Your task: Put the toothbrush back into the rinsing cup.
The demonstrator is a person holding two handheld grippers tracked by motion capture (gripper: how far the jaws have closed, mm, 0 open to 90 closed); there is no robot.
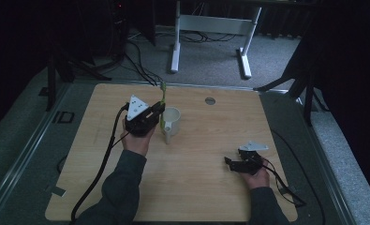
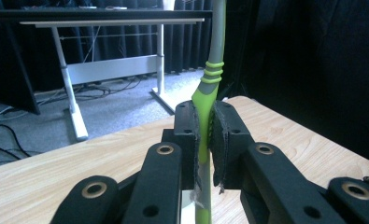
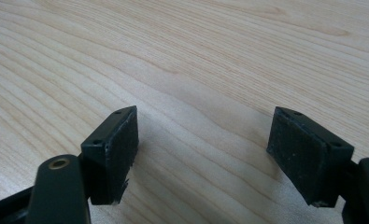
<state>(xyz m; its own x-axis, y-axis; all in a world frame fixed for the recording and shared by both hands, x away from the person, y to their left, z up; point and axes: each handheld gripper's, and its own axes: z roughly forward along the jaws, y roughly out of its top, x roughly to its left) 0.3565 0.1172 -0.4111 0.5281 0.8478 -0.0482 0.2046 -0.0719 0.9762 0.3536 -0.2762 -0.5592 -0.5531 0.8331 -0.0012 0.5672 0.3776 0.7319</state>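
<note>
A green and grey toothbrush (image 1: 162, 101) stands upright beside a white mug (image 1: 171, 123) near the middle of the wooden table (image 1: 196, 187). My left gripper (image 1: 157, 112) is shut on the toothbrush just left of the mug. In the left gripper view the green handle (image 2: 205, 98) runs up between the two pads (image 2: 191, 135), which press on it. My right gripper (image 1: 230, 162) rests low at the right front of the table, its jaws wide open over bare wood (image 3: 196, 84) with nothing between them.
A round metal grommet (image 1: 210, 101) sits in the table's back edge. Beyond the table stands a white desk frame (image 1: 210, 28) on grey carpet with cables. Black cables trail from both grippers across the table.
</note>
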